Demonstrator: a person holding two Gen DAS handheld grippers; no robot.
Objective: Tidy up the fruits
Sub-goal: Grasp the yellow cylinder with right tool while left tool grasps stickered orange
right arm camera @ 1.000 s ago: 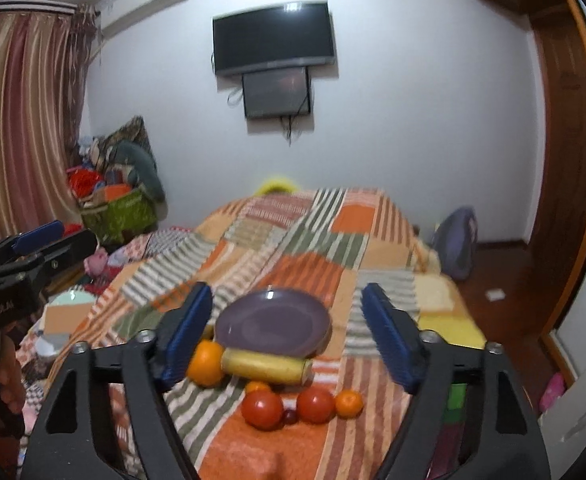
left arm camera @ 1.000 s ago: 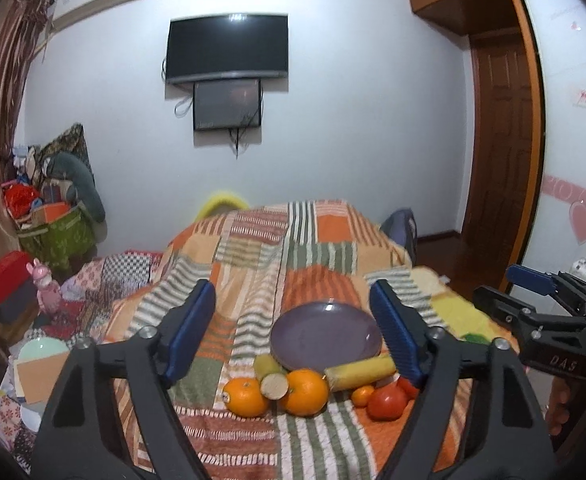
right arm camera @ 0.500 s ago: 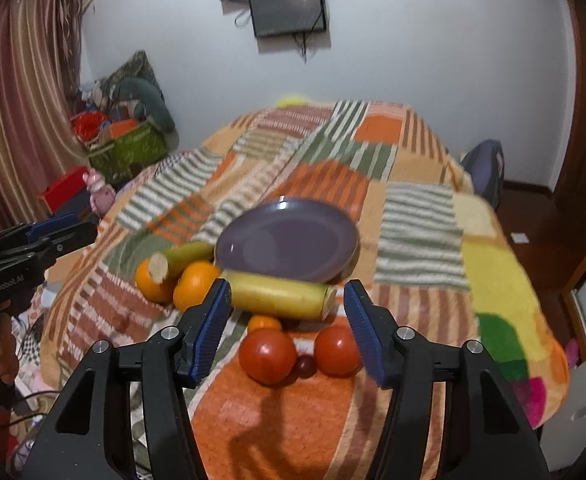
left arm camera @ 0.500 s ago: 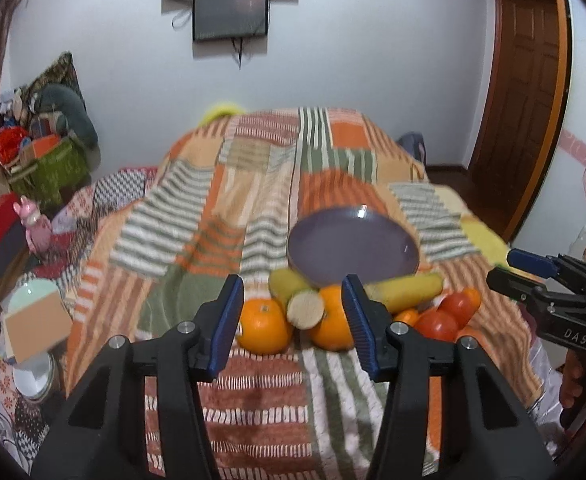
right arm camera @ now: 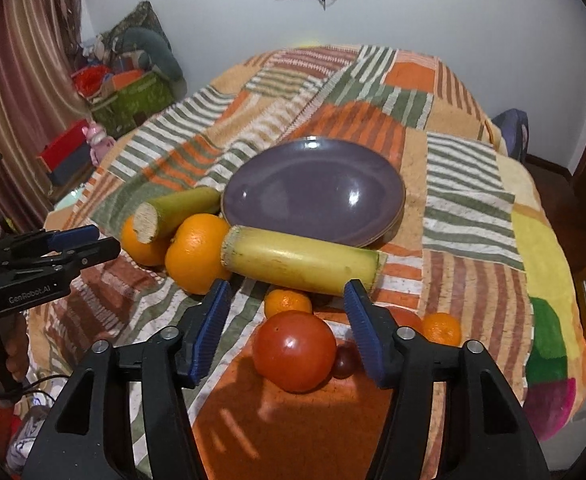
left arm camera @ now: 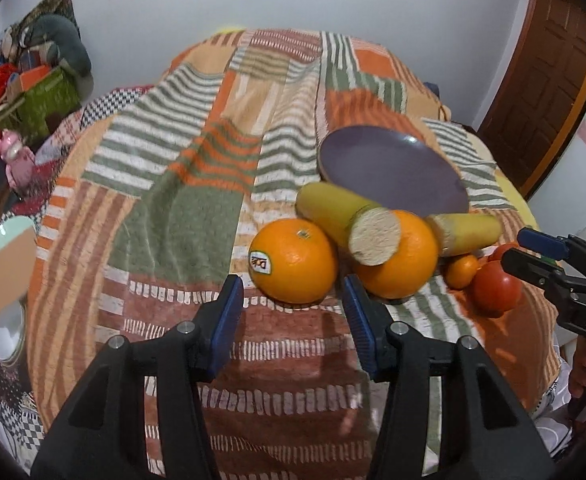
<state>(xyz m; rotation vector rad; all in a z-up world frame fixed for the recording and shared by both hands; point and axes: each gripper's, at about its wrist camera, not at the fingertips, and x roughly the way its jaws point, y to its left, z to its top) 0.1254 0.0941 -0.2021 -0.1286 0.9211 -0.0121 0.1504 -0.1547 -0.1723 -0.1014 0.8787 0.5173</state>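
Observation:
A purple plate (left arm camera: 393, 168) (right arm camera: 313, 188) lies on the patchwork bedspread (left arm camera: 197, 216). In front of it are two oranges (left arm camera: 293, 266) (left arm camera: 401, 268), two cut yellow stalks (left arm camera: 333, 208) (right arm camera: 301, 262), a tomato (right arm camera: 293, 350) (left arm camera: 495, 286), small mandarins (right arm camera: 287, 302) and a dark grape (right arm camera: 345, 360). My left gripper (left arm camera: 291, 286) is open, with the stickered orange just beyond its tips, untouched. On my right gripper (right arm camera: 287, 294) the jaws are opening; the tomato sits between the fingers and no pad presses it. Each gripper shows at the edge of the other's view (left arm camera: 541, 248) (right arm camera: 89, 240).
A green box (right arm camera: 133, 100) with piled clutter and a red box (right arm camera: 65, 152) stand on the floor left of the bed, beside a pink toy (left arm camera: 15, 160). A wooden door (left arm camera: 541, 80) is at the right. A second tomato (right arm camera: 407, 316) is half hidden behind my right finger.
Both grippers have come down toward the fruit and tipped downward, so the wall screen has left the view. The left jaws have narrowed. The right jaws narrowed, then widened a little.

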